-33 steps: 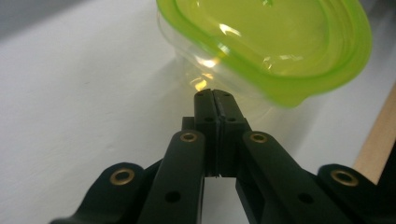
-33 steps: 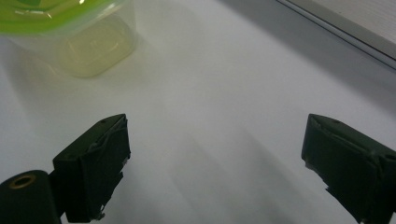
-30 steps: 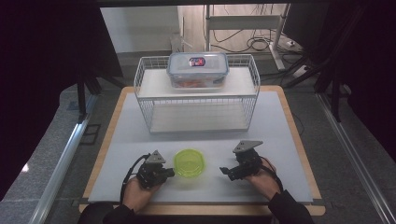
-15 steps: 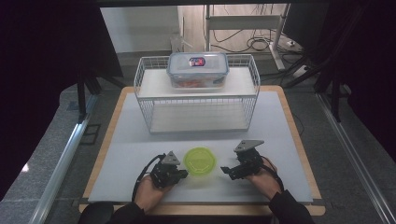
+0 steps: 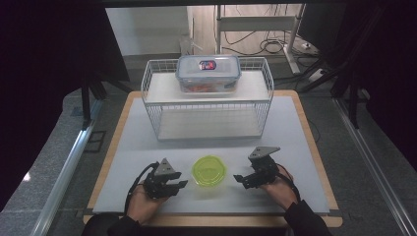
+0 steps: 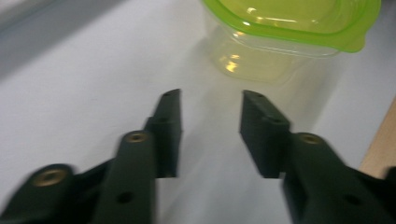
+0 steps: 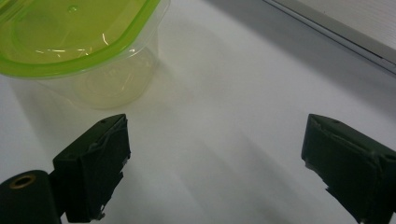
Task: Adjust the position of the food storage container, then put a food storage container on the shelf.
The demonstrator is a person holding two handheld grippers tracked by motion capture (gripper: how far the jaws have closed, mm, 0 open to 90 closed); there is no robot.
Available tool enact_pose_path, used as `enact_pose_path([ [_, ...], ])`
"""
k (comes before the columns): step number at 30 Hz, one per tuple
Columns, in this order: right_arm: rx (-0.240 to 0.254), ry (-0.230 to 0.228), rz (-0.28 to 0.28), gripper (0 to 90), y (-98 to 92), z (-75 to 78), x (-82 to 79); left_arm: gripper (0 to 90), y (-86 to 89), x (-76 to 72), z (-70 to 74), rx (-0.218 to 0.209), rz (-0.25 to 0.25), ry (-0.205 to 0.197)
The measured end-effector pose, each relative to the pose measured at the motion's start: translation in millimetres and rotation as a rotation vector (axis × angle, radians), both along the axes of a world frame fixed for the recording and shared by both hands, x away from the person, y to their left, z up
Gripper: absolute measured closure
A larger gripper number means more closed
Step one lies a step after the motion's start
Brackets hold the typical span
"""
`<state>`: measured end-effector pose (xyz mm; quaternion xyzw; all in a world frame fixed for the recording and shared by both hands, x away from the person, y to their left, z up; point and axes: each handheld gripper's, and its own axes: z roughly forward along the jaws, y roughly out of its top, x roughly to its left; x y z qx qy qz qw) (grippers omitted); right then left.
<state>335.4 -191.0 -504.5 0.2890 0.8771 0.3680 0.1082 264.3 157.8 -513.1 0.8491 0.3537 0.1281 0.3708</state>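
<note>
Left hand-held gripper point(image 5: 178, 185) jaws just spread, empty, aimed level at green-lidded tub point(image 5: 209, 170); right hand-held gripper point(image 5: 241, 179) wide apart.

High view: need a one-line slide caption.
Both grippers, left and right, sit open on either side of a green-lidded tub, in front of a wire rack.

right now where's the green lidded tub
In the high view the green-lidded tub sits on the white mat's near edge, between the left gripper and right gripper.
</note>
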Motion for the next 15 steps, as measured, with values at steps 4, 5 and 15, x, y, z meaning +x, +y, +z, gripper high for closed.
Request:
enact_pose_path([
  [4, 0.011, 0.003, 0.0, 8.2, -1.1, 1.4, -0.2, 27.6, 11.7, -4.6, -1.2, 0.018, 0.013, -0.036],
  [5, 0.013, 0.002, 0.0, 8.2, -1.4, 1.6, -0.2, 23.3, 13.8, -5.0, -2.0, 0.011, 0.015, -0.032],
  [15, 0.044, 0.003, -0.001, 6.2, -0.6, 1.4, -0.8, 1.0, 22.2, -10.3, -2.6, 0.011, 0.028, -0.084],
])
